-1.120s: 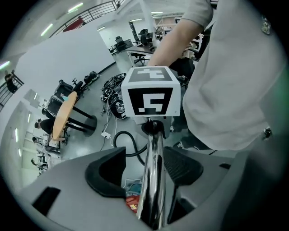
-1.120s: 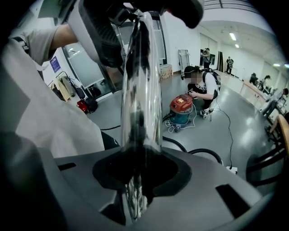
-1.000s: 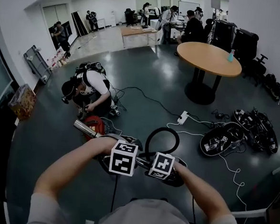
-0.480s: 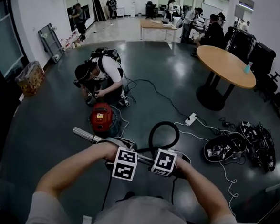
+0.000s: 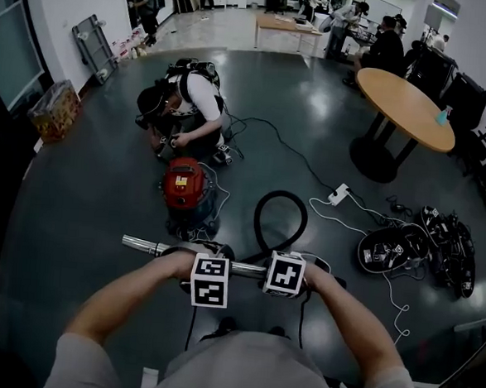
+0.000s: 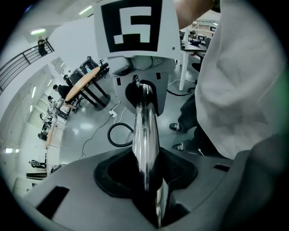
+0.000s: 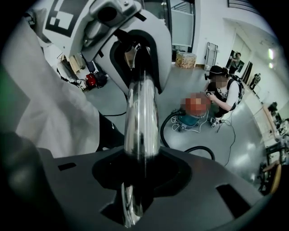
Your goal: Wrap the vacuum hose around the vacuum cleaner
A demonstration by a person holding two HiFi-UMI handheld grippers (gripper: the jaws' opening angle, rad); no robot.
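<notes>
we see both grippers low in the centre of the head view, side by side, their marker cubes turned up to the camera, each held in one of the person's hands. a chrome tube [image 5: 152, 246] lies level across the bottom middle of that view and passes under both cubes, its free end sticking out to the left. in the left gripper view, the left gripper [image 6: 146, 169] has the tube running straight up the frame between its jaws. those jaws have just been closing, and the dark pads now lie against the tube on both sides. in the right gripper view, the right gripper [image 7: 141, 173] is clamped on the same tube, which fills the gap between its pads. the black vacuum hose [image 5: 258, 222] stands in a single loop on the grey floor [image 5: 94, 187] just above the grippers in the head view, right of centre. the red vacuum cleaner [image 5: 184, 185] sits on the floor left of that loop and close to it, with no hose wound around its body. in the right gripper view the hose curves in toward the base of the cleaner, but we cannot tell just where it joins. above the cleaner in the head view another person [image 5: 187, 102] crouches on the floor. a round wooden table [image 5: 407, 101] stands at the upper right, and a white power strip [image 5: 338, 193] lies on the floor between it and the hose loop.
</notes>
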